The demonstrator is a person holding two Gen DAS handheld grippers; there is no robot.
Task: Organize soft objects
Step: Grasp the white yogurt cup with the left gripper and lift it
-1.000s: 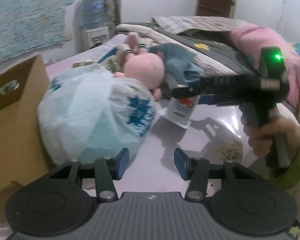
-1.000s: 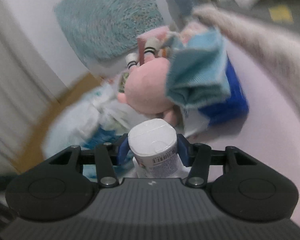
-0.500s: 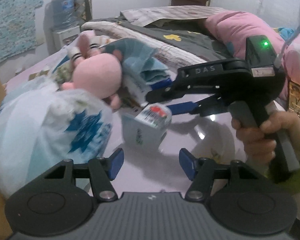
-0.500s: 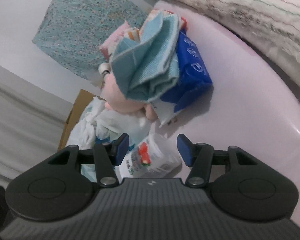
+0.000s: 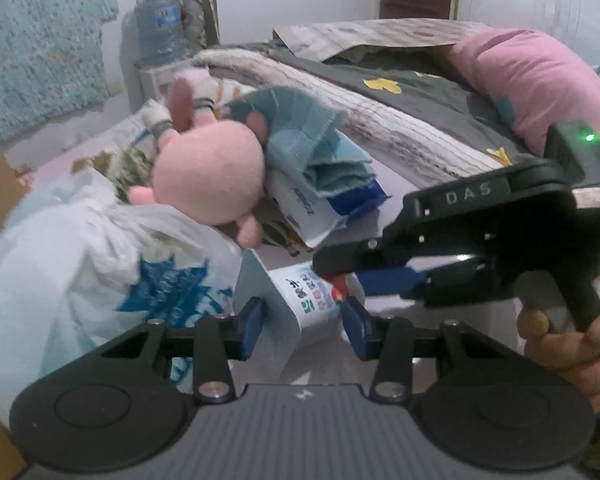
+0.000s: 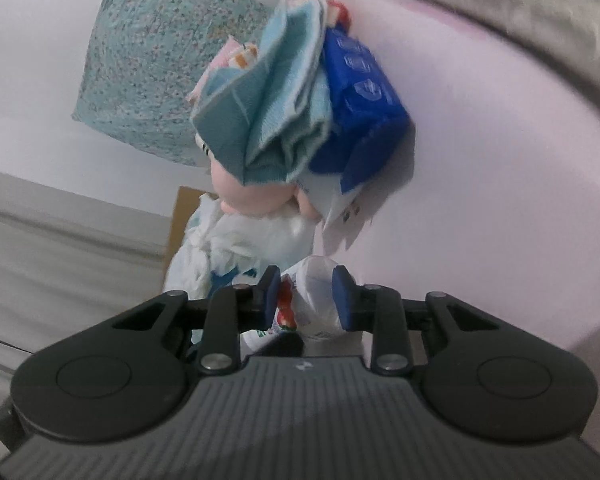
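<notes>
In the left wrist view, our left claw sat with its blue pads on either side of the small white packet; its jaws had just been closing, and whether the pads already pressed it we could not tell. Our right claw came in from the right, closed on the packet's far end. The packet lay on the pale pink sheet, just beside the white plastic bag, with the pink plush toy, the folded blue cloth and the blue pack piled behind. We judged the packet light, squashy and slick in its film, best taken across the middle, not by the flat crimped flap.

In the right wrist view, our right claw was narrow, its jaws just closed on the packet. Bare sheet lay open to the right; the bag and cardboard box crowded the left.
</notes>
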